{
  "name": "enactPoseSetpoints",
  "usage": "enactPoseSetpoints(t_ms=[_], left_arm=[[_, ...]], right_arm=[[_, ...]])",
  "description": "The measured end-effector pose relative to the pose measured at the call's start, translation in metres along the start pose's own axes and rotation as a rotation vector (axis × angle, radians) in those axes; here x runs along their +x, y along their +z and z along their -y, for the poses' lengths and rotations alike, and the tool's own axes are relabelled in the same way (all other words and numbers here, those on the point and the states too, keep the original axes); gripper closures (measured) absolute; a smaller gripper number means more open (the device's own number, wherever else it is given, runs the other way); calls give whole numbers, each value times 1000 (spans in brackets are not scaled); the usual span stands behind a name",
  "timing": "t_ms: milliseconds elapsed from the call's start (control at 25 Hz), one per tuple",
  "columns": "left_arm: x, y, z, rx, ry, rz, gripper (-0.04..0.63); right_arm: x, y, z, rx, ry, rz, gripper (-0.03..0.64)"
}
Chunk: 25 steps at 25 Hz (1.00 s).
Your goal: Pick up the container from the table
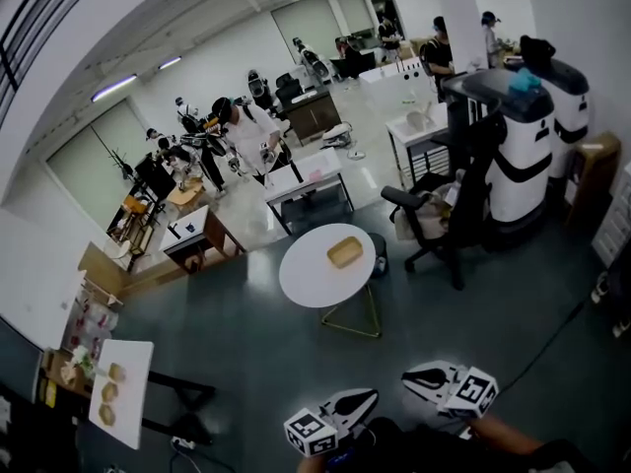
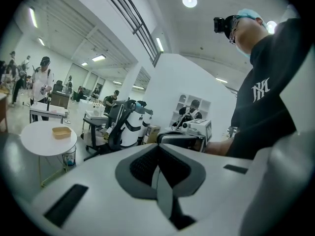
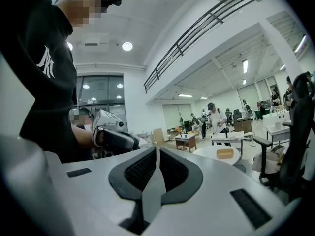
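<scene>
A round white table (image 1: 306, 279) stood in the middle of the head view, with one black office chair (image 1: 449, 215) just to its right. At the lower left, a white rectangular tabletop (image 1: 136, 358) sat well apart from both.

Two grippers showed at the bottom edge, well apart from the round table. The left gripper (image 1: 370, 396) had its jaws pressed together with nothing between them. The right gripper (image 1: 410, 377) also had its jaws together and held nothing.

The container (image 1: 345, 252) lay on the upper right part of the round table, the single thing on it. It was a shallow tan tray, rectangular with rounded corners and open on top. Whether anything lay inside it could not be told.

Three small tan items (image 1: 109, 392) sat in a row on the rectangular tabletop.
</scene>
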<state>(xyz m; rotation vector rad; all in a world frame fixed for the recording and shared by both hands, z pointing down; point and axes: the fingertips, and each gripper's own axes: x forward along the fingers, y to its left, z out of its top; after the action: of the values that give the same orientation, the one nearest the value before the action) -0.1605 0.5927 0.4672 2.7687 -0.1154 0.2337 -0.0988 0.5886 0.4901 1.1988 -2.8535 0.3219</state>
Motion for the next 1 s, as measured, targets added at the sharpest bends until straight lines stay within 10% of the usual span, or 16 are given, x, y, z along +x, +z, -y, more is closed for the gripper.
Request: enactPoseSetpoints(t_ms=[1000], left_arm=[[69,57,-108,-67,-38,93,592]], right_arm=[[26,9,132,89,-61,-57,572]])
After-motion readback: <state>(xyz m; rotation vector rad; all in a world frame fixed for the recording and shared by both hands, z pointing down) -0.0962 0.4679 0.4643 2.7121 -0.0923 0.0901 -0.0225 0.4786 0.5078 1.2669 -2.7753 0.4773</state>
